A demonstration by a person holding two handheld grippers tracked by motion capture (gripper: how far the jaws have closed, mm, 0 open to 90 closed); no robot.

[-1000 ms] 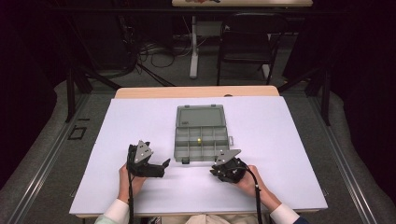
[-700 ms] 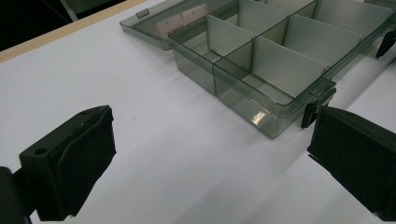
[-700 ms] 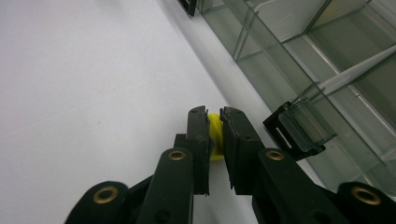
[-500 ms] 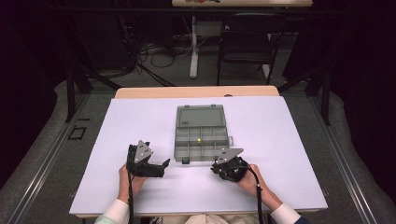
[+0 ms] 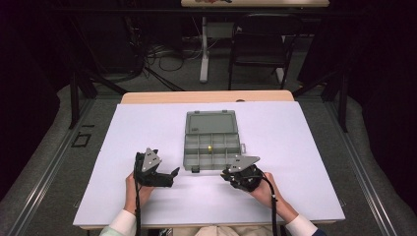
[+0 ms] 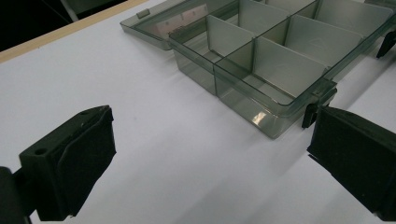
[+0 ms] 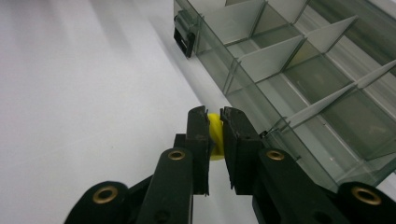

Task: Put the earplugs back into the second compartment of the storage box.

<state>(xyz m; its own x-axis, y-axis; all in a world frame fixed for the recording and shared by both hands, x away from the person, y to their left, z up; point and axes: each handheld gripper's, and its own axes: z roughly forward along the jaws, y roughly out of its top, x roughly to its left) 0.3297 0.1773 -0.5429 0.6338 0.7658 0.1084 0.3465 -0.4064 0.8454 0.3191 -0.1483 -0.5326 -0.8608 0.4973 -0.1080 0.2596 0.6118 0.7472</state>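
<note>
Right tool (image 7: 215, 126) pinching half-hidden yellow piece (image 7: 215, 135), organizer box (image 7: 299, 70) cropped

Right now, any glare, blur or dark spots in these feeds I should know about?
High view: white table evenly lit, surroundings nearly black; the organizer box is small but sharp. Left gripper view: box walls crisp with a bright reflection on the near corner; open left gripper pads soft. Right gripper view: right gripper and its small yellow piece sharp, far box compartments softer, table blown out.

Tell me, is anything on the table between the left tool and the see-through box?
No. In the left gripper view, only bare white table lies between the open left tool and the box.
</note>
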